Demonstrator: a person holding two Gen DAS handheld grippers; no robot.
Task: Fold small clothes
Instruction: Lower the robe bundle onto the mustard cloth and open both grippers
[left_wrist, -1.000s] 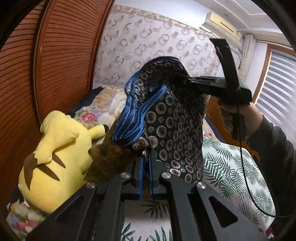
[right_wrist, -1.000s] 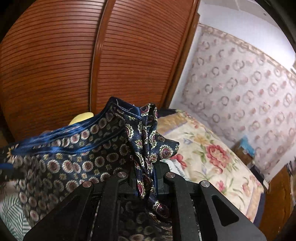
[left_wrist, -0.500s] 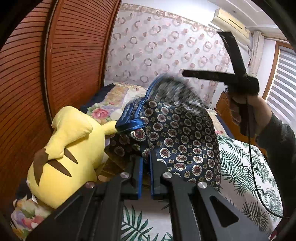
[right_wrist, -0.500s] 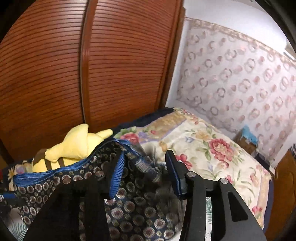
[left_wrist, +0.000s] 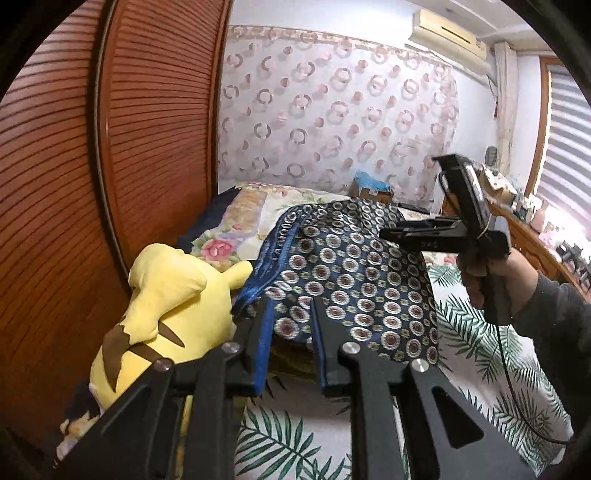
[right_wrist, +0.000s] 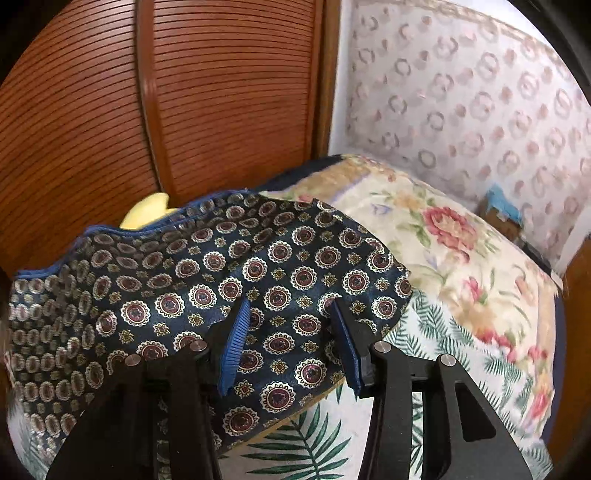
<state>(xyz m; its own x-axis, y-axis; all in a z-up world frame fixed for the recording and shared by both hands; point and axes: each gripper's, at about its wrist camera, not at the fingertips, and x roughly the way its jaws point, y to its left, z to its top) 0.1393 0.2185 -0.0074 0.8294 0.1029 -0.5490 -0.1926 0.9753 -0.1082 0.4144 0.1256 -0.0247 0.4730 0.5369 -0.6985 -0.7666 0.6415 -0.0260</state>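
Bedroom, leaf-print bedspread (left_wrist: 476, 347). Patterned navy shorts (left_wrist: 354, 280) lie folded over on it beside the yellow plush (left_wrist: 166, 306). Left gripper (left_wrist: 291, 325) has just been opening, narrow gap, fabric between but unpinched. Right gripper (right_wrist: 291, 325) half open over the cloth, likely releasing after the fold.

Black tongs (right_wrist: 291, 345) with blue ribbed pads; silver screws; grey sleeve (left_wrist: 557, 317).

One dark patterned garment (left_wrist: 347, 280) lies on one bed (left_wrist: 480, 350), beside one yellow plush toy (left_wrist: 166, 306). Two claws show: the left claw (left_wrist: 290, 314) and the right claw (right_wrist: 288, 317). One hand (left_wrist: 491, 280), one air conditioner (left_wrist: 447, 33), one window blind (left_wrist: 569, 147), one cardboard box (left_wrist: 371, 188)
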